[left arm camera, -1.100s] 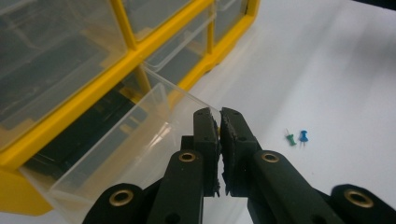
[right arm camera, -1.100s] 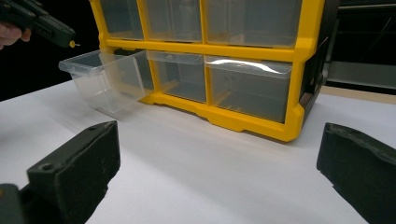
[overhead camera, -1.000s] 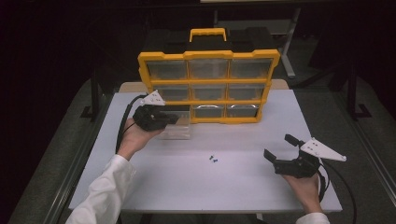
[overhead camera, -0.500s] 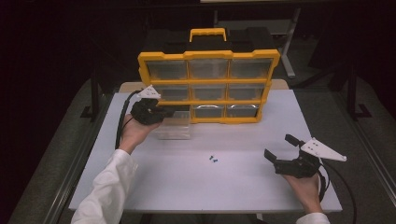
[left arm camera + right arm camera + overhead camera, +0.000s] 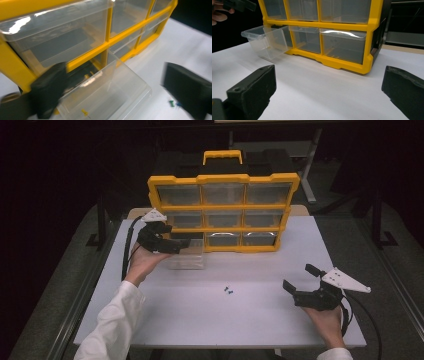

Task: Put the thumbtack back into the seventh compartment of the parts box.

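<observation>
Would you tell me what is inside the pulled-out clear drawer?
The drawer holds one yellow pushpin near its front. Its left part is covered by the left gripper's jaw, so anything there is hidden.

You won't find any readable text, label, brand, number or sign here: the yellow organizer (image 5: 223, 212), its clear drawers and the bench (image 5: 250, 320) in front of you carry no lettering that can be made out

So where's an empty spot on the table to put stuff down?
The widest bare patch is the table's front middle, between the two hands, just nearer than the small pins. There is also room right of the organizer, above the right gripper. It is crowded at back left, around the pulled-out drawer and the open left gripper.
</observation>
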The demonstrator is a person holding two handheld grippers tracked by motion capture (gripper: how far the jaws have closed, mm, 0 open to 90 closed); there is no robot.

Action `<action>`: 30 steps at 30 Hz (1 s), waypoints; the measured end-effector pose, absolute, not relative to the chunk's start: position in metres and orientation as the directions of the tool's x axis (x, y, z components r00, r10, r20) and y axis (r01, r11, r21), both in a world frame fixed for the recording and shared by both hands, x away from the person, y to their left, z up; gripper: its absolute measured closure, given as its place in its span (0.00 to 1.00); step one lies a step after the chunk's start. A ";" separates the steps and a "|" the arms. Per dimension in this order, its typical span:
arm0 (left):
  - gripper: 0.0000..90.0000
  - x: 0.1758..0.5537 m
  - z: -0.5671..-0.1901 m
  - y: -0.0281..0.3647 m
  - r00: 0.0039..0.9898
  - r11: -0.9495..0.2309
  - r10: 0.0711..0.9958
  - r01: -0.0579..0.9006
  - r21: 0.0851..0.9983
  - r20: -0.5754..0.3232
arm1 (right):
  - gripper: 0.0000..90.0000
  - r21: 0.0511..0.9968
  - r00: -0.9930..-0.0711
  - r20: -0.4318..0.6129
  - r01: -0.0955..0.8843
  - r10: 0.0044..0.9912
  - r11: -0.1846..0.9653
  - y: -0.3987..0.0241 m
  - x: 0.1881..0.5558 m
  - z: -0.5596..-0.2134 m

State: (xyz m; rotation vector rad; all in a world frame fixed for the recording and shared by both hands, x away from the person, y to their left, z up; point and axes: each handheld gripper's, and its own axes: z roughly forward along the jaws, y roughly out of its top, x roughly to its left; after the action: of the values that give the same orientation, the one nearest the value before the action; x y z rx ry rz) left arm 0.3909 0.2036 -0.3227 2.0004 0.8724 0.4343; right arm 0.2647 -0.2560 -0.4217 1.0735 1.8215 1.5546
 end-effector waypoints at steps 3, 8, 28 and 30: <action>0.00 0.386 -0.323 0.197 0.707 -0.383 0.707 0.403 0.831 -0.017 | 0.00 0.971 -0.556 0.109 0.237 0.824 0.031 -0.256 0.265 -0.422; 0.00 0.377 -0.319 0.187 0.731 -0.394 0.682 0.364 0.844 0.003 | 0.00 0.971 -0.555 0.110 0.236 0.825 0.029 -0.256 0.265 -0.422; 0.00 0.342 -0.344 0.130 0.832 -0.509 0.555 0.317 0.801 0.023 | 0.00 0.973 -0.555 0.109 0.230 0.825 0.027 -0.257 0.264 -0.421; 0.00 0.340 -0.346 0.127 0.836 -0.504 0.549 0.313 0.805 0.019 | 0.00 0.973 -0.556 0.108 0.230 0.824 0.028 -0.257 0.264 -0.421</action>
State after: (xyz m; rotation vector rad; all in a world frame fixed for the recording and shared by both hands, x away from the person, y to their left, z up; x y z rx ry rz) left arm 0.3403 0.1265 -0.3459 2.1367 0.6279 0.3430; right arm 0.2642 -0.2567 -0.4213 1.0683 1.8136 1.5590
